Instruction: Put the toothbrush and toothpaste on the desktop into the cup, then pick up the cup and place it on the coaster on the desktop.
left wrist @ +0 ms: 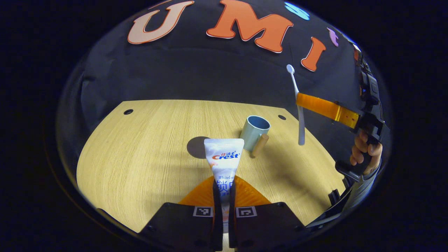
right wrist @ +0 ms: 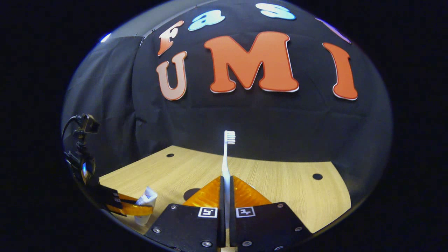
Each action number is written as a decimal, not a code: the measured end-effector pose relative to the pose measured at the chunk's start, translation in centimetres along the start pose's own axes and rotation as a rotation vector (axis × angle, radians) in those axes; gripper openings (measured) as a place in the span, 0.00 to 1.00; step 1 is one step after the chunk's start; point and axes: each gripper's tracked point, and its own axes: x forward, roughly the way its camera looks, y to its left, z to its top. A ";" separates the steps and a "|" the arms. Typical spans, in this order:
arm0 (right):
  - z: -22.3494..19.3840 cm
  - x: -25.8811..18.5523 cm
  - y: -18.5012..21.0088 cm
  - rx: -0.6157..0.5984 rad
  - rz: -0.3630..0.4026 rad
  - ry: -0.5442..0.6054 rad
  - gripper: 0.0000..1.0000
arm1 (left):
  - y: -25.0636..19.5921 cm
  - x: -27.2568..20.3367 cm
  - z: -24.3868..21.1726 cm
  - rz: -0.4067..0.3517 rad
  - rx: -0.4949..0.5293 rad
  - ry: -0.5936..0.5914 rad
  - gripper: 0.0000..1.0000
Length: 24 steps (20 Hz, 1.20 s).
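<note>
A white toothpaste tube [left wrist: 224,159], flat and crimped at its end, is pinched upright by the left gripper [left wrist: 224,190] jaws above the pale wood-grain table [left wrist: 140,154]. A slim white toothbrush [right wrist: 226,164], bristles up, is pinched by the right gripper [right wrist: 226,190] jaws. The pale blue cup [left wrist: 254,132], wooden-handled, stands empty beside a dark round coaster [left wrist: 196,147].
</note>
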 end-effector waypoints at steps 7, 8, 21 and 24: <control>4.0 3.3 -0.9 0.010 -0.004 -0.207 0.05 | -0.5 -0.8 1.9 0.014 0.025 -0.100 0.11; 4.2 3.8 -0.9 0.014 -0.001 -0.222 0.05 | -0.6 -0.6 1.9 0.014 0.026 -0.115 0.10; -0.1 9.6 -2.4 0.065 -0.011 -0.275 0.05 | -0.2 -8.2 8.0 0.054 0.048 -0.374 0.10; -0.9 10.3 -3.0 0.079 -0.022 -0.275 0.05 | 0.3 -9.6 9.3 0.075 0.047 -0.424 0.10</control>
